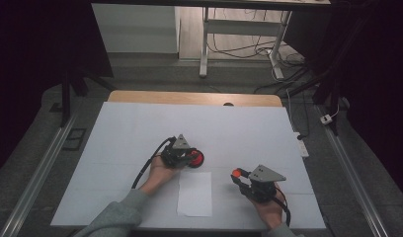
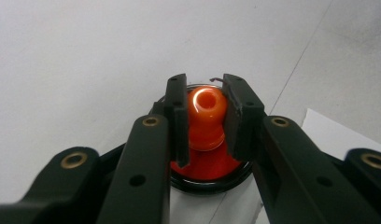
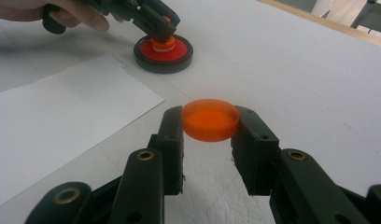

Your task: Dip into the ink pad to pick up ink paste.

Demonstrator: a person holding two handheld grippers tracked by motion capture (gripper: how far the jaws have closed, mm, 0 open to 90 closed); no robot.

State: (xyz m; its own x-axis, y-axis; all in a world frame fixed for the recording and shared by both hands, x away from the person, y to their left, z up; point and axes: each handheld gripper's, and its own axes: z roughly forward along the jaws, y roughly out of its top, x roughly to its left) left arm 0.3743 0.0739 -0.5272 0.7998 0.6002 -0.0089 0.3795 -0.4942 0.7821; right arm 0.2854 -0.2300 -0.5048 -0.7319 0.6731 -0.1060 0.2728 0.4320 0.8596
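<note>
Right tongs [image 3: 208, 135] nearest, at the near right of the worktop [image 1: 130, 128], clamped on an orange disc [image 3: 210, 119]. In the right gripper view the disc lies flat between the two black jaws, gripped at its rim on both sides, lifted clear of the white surface. In the high view the same disc [image 1: 236, 173] shows as a small orange spot at the tip of the right tongs [image 1: 237, 176], with the right hand [image 1: 267, 210] coming in from the bottom edge.

White paper sheet [image 1: 195, 193] lies flat on the worktop, between the two hands, near edge close to the person. It touches neither tongs.

Left tongs [image 2: 206, 119] further in, just beyond the sheet's far left corner, clamped on the orange knob [image 2: 206, 109] of a round piece. The knob stands upright from a red disc set in a black ring base [image 2: 212, 183]; the jaws press on the knob from both sides. The base sits flat on the worktop. High view: left tongs [image 1: 189, 157] point right, red-and-black base [image 1: 195, 158] at their tip, left hand [image 1: 160, 170] behind, grey sleeve below.

The two tongs are well apart.

Far side: bare wooden edge of the worktop, then floor with cables and desk legs.
</note>
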